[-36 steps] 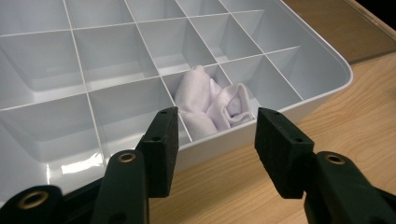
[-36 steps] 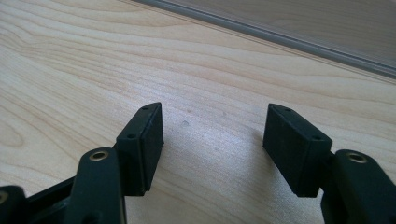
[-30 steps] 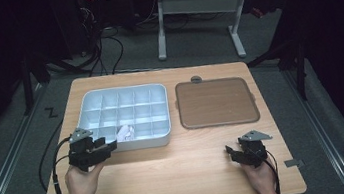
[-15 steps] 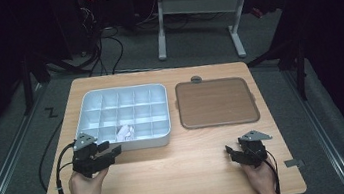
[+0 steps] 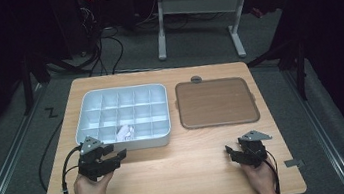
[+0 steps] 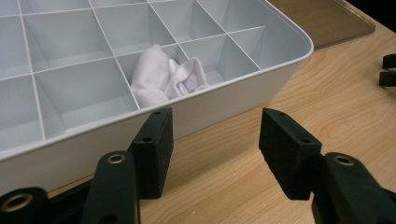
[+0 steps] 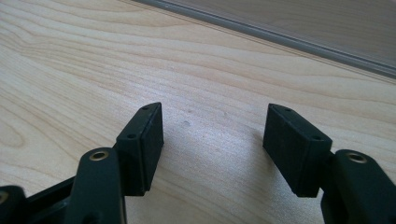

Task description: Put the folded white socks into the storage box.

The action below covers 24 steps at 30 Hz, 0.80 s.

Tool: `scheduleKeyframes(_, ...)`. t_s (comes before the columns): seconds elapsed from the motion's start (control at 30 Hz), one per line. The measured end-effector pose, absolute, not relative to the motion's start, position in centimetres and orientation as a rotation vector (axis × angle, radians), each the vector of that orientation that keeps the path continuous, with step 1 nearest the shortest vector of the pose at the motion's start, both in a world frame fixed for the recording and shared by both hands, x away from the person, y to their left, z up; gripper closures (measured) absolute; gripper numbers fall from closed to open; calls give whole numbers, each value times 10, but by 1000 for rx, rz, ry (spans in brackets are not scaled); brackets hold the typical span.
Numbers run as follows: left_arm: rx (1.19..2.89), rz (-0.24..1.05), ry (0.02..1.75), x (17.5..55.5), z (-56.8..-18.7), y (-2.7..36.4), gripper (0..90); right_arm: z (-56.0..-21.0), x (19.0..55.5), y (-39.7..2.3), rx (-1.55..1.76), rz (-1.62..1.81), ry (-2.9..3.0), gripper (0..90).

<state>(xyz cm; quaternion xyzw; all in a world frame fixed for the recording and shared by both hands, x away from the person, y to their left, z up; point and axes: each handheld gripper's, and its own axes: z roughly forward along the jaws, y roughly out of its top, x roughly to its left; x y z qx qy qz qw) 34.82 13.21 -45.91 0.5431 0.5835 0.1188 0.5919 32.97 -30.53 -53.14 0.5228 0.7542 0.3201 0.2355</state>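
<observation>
A white compartment tray (image 5: 118, 91) sits at the table's left half. A crumpled white cloth (image 5: 125, 132) lies in one compartment of its front row, also seen in the left gripper view as the cloth (image 6: 163, 77) behind the tray's rim (image 6: 261, 74). My left gripper (image 5: 116, 152) hovers just in front of the tray's near left corner. Its jaws have just been opening and hold nothing; in its own view the left gripper (image 6: 215, 126) stands open over bare wood. My right gripper (image 5: 228, 151) rests low near the front right, and its own view shows the right gripper (image 7: 215, 121) open and empty.
A flat brown tray (image 5: 216, 102) lies right of the white tray, and its edge (image 7: 280, 28) crosses the top of the right gripper view. A small grey knob (image 5: 196, 79) sits behind it. Bare wood spans the front between both hands. Desk legs and cables stand beyond the table.
The left gripper has drawn back from the tray's front wall toward the person, and its jaws stand wider. The cloth stays in its compartment. The right hand has not moved.
</observation>
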Motion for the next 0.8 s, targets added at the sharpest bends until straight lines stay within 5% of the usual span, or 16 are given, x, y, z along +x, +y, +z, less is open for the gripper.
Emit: scheduleKeyframes(0.8, 1261, 201, 1357, 341, -477, 121, 435, -531, 330, -305, 1435, 877, 2068, 387)
